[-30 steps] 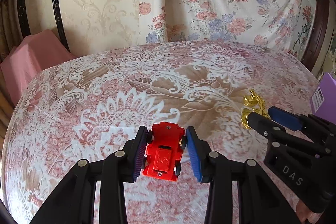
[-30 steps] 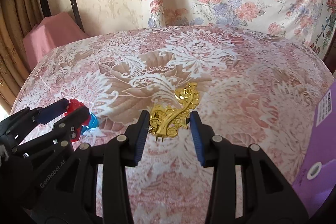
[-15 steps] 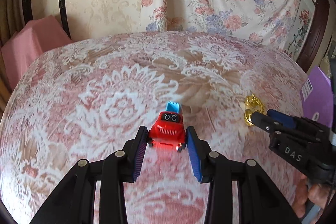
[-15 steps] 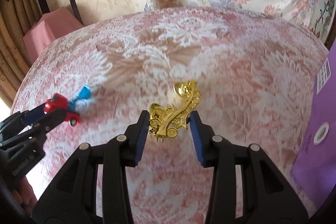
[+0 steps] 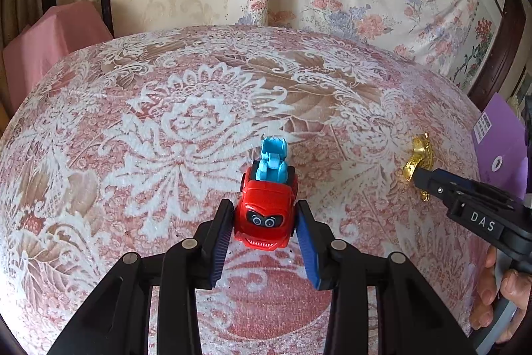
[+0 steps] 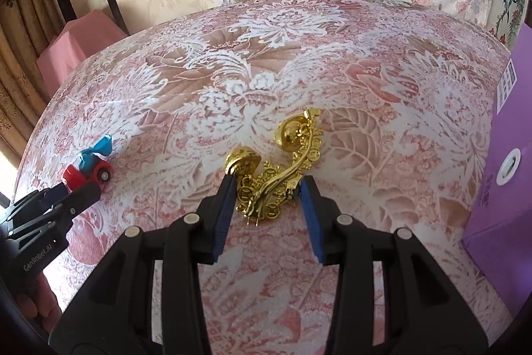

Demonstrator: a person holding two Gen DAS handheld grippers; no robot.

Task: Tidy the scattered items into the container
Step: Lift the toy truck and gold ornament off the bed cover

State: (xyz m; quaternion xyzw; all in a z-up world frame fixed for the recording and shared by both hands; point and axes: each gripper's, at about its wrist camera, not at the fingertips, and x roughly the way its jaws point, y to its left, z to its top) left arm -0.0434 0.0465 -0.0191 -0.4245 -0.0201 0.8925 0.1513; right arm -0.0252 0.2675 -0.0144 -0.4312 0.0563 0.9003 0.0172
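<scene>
A red toy car [image 5: 266,212] with a blue digger arm sits wheels-down on the lace cloth, its front facing the camera. My left gripper [image 5: 264,222] is shut on the car's sides. The right wrist view shows the same car [image 6: 87,169] at far left, with the left gripper [image 6: 84,190] at its nose. My right gripper [image 6: 266,188] is shut on a gold filigree ornament [image 6: 282,175], held low against the cloth. In the left wrist view that ornament [image 5: 419,155] pokes out of the right gripper [image 5: 420,178]. A purple box [image 6: 502,162] stands at the right edge.
The round table [image 5: 166,122] is covered in pink and white lace cloth. The purple box [image 5: 495,138] lies beyond the ornament at the table's right rim. A pink-draped shape [image 5: 56,32] and floral curtains stand behind. A person's hand [image 5: 498,298] holds the right gripper.
The car went from lifted with its underside showing to wheels-down on the cloth. Both grippers dropped lower over the table, and the ornament tipped forward in the right gripper.
</scene>
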